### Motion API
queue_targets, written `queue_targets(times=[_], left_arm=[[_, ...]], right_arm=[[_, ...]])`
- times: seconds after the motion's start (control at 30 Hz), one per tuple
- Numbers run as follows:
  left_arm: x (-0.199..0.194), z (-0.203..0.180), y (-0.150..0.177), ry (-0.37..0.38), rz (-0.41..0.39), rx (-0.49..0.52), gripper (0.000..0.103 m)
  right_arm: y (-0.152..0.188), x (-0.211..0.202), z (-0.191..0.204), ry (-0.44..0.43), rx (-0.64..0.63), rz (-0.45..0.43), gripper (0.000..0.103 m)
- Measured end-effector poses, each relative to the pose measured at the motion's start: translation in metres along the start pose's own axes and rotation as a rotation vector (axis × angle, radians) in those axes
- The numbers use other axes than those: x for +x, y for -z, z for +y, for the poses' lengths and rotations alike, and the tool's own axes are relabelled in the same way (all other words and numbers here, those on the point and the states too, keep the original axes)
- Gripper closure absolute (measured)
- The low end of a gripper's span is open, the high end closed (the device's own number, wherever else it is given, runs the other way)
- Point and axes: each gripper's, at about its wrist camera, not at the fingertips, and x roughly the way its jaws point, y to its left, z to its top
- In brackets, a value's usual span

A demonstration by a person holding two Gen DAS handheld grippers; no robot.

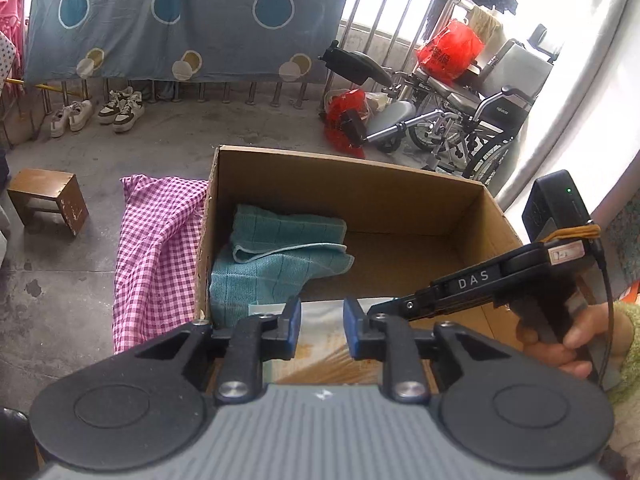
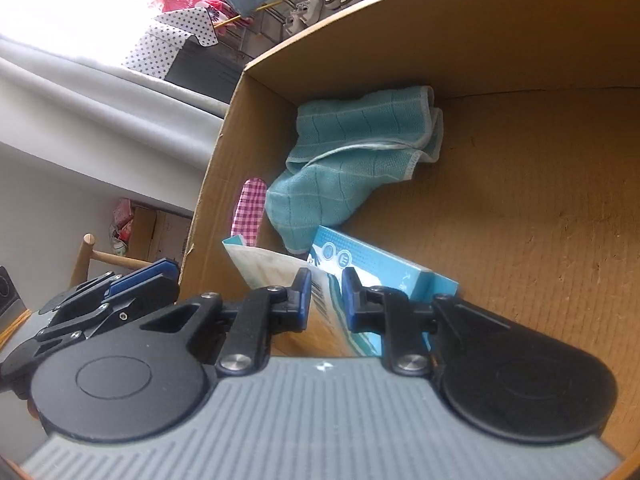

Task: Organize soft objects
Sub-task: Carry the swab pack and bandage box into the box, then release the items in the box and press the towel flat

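Teal towel [image 1: 280, 256] lies crumpled inside the cardboard box [image 1: 360, 184], against the box's left wall and near its far corner. Pink checked cloth [image 1: 156, 248] lies on the floor outside that same wall, touching the box. A blue-and-white flat packet [image 2: 384, 276] leans inside the box at its near wall. Left gripper [image 1: 322, 330] hovers over the box's near edge, jaws narrowly parted, nothing pinched. Right gripper [image 2: 326, 300] reaches into the box, jaws narrowly parted either side of the packet's edge; contact cannot be determined. A hand [image 1: 576, 340] holds the right gripper's handle beside the box.
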Motion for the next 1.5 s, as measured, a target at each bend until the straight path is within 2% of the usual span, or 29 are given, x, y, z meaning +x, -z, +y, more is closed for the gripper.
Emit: queue_targets(times=[0.1,0.33,0.37,0.43,0.57,0.67,0.73,0.8,1.0,1.3,1.4,1.5], left_arm=[[-0.005,0.004,0.004,-0.027,-0.010,-0.003,0.079],[-0.036,0.006,0.018,-0.047,-0.081,-0.009,0.061],[-0.041,0.006,0.022,-0.050,-0.093,-0.009,0.060],[-0.051,0.008,0.029,-0.052,-0.118,-0.019,0.058],[-0.068,0.015,0.044,-0.059,-0.156,-0.049,0.058],[-0.080,0.020,0.055,-0.067,-0.182,-0.072,0.057],[-0.085,0.024,0.061,-0.069,-0.191,-0.091,0.057],[-0.090,0.029,0.068,-0.071,-0.203,-0.107,0.057],[-0.098,0.046,0.089,-0.083,-0.209,-0.147,0.057],[-0.099,0.066,0.106,-0.083,-0.206,-0.194,0.057],[-0.100,0.068,0.109,-0.081,-0.210,-0.199,0.057],[-0.100,0.066,0.110,-0.078,-0.212,-0.201,0.057]], right_arm=[[0.000,0.018,-0.004,0.032,0.010,0.038,0.087],[-0.001,0.034,0.014,0.042,-0.033,0.088,0.084],[-0.001,0.037,0.016,0.038,-0.041,0.098,0.083],[-0.001,0.045,0.020,0.035,-0.049,0.118,0.073],[0.002,0.060,0.031,0.062,-0.101,0.150,0.073],[0.005,0.063,0.043,0.100,-0.160,0.131,0.080],[0.005,0.055,0.044,0.109,-0.167,0.105,0.090],[0.003,0.047,0.045,0.116,-0.173,0.076,0.092],[-0.006,0.006,0.030,0.170,-0.137,0.006,0.093],[-0.010,-0.034,-0.008,0.395,-0.147,-0.076,0.092],[-0.014,-0.036,-0.013,0.382,-0.129,-0.073,0.092],[-0.012,-0.019,-0.003,0.347,-0.163,-0.022,0.092]])
